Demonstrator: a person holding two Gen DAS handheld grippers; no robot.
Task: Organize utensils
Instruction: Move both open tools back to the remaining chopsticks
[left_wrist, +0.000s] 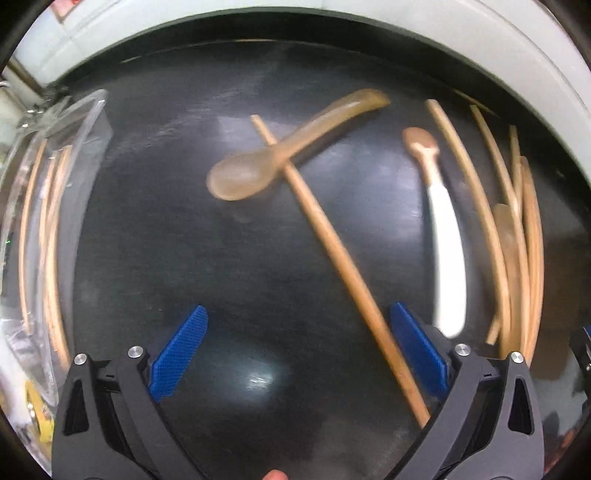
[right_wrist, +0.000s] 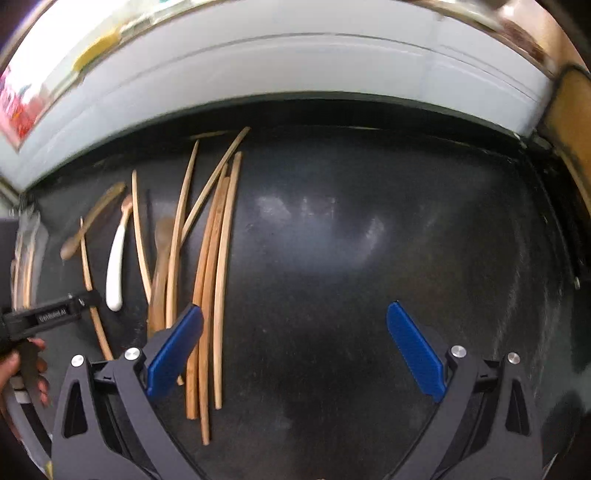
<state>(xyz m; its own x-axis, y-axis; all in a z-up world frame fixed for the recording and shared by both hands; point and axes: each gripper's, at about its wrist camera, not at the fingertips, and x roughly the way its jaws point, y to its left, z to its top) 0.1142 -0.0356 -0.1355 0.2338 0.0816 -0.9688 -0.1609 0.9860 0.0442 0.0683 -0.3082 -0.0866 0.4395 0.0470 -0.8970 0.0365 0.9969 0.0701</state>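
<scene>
On the black table (left_wrist: 166, 221) a translucent amber spoon (left_wrist: 280, 151) lies across a single wooden chopstick (left_wrist: 332, 251). My left gripper (left_wrist: 297, 350) hangs open above the table, and the chopstick's near end passes just inside its right finger. A white-handled spoon (left_wrist: 448, 236) lies to the right, beside several loose chopsticks (left_wrist: 517, 240). In the right wrist view my right gripper (right_wrist: 293, 350) is open over bare table, its left finger above the chopstick bundle (right_wrist: 212, 280). The white-handled spoon (right_wrist: 116, 258) and amber spoon (right_wrist: 90, 221) lie farther left.
A clear plastic container (left_wrist: 48, 206) holding several chopsticks stands at the table's left edge. A pale wall or counter (right_wrist: 295, 70) runs behind the table. A hand (right_wrist: 22, 365) holding the other black gripper body (right_wrist: 51, 317) shows at the right wrist view's left edge.
</scene>
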